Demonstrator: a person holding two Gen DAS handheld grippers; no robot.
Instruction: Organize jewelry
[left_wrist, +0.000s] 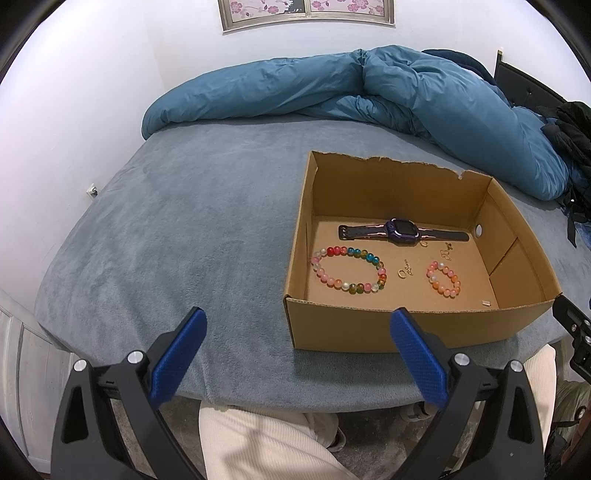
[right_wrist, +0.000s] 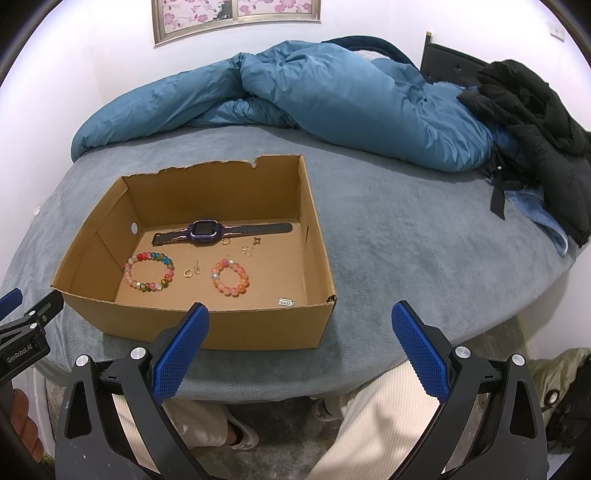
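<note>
Holding both grippers low at the near edge of the bed (left_wrist: 166, 221), you have each pair of blue-padded fingers spread wide with nothing between them. Your left gripper (left_wrist: 297, 325) hangs over the grey bed cover, its right finger (left_wrist: 417, 354) just in front of the near wall of the cardboard box (left_wrist: 332, 325). Your right gripper (right_wrist: 299, 321) sits to the right of that, its left finger (right_wrist: 183, 350) overlapping the box's front wall in the right wrist view.

The box stands open on the bed, its far wall torn along the top edge, and all the jewelry lies on its floor. A purple watch (left_wrist: 402, 230) stretches flat along the back. In front of it, toward the left, lies the large multicoloured bead bracelet (left_wrist: 349, 269); toward the right, well apart from it, lies the smaller pink and orange bead bracelet (left_wrist: 443, 278). Between the two bracelets rests a small gold ring (left_wrist: 401, 273) beside another tiny gold piece (too small to tell what it is). More little gold pieces (right_wrist: 249, 247) lie just in front of the watch strap. A small white tag (right_wrist: 286, 302) lies near the front right corner.

Behind the box a blue duvet (left_wrist: 332, 85) is bunched across the bed, with black clothing (right_wrist: 535, 129) heaped at its right end. Your cream trousers (left_wrist: 258, 443) show below the grippers.
</note>
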